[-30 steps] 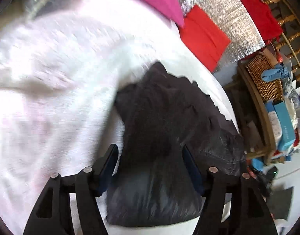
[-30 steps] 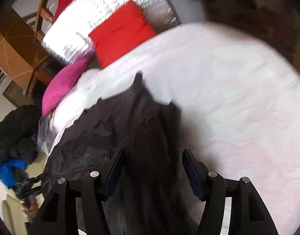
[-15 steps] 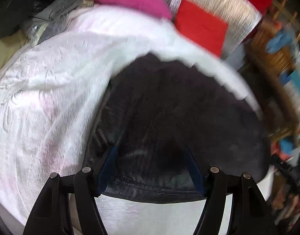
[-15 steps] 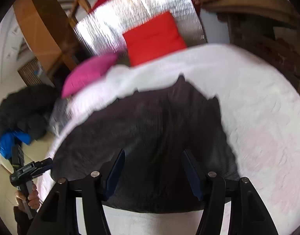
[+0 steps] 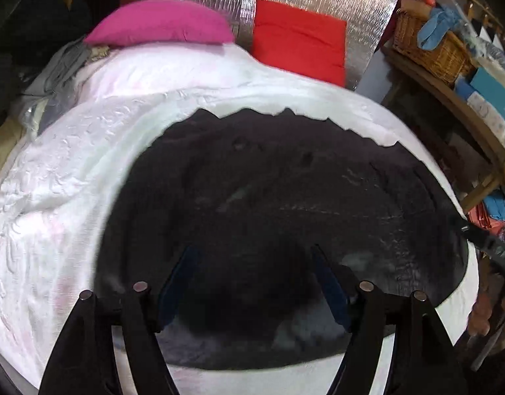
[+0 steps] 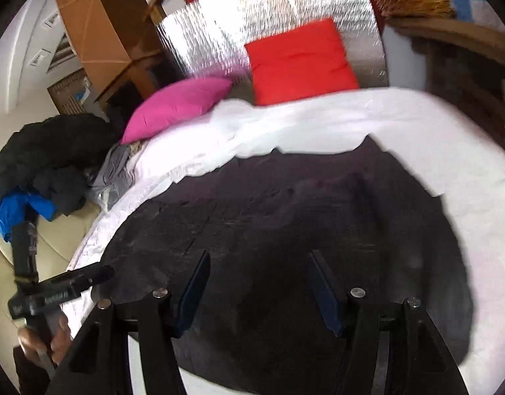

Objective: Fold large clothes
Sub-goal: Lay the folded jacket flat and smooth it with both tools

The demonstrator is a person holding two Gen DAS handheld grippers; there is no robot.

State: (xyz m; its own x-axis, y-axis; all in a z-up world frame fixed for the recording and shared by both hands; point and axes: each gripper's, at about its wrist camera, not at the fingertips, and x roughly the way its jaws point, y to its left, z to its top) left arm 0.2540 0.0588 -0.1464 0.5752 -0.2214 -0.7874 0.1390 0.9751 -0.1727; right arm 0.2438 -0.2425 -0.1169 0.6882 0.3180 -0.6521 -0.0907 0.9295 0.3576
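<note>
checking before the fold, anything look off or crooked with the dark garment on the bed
Mostly fine. The dark garment lies spread flat on the white bedspread, but its far edge is jagged and uneven rather than straight. Both grippers, left and right, hover over it with jaws open.

A: From where does the left wrist view look?
B: From low and near, over the dark garment (image 5: pixel 279 217), toward the pillows at the bed's head.
A: And the right wrist view?
B: The same direction, from further right. Both share the pink pillow (image 5: pixel 160 24) and red pillow (image 6: pixel 302 62).
</note>
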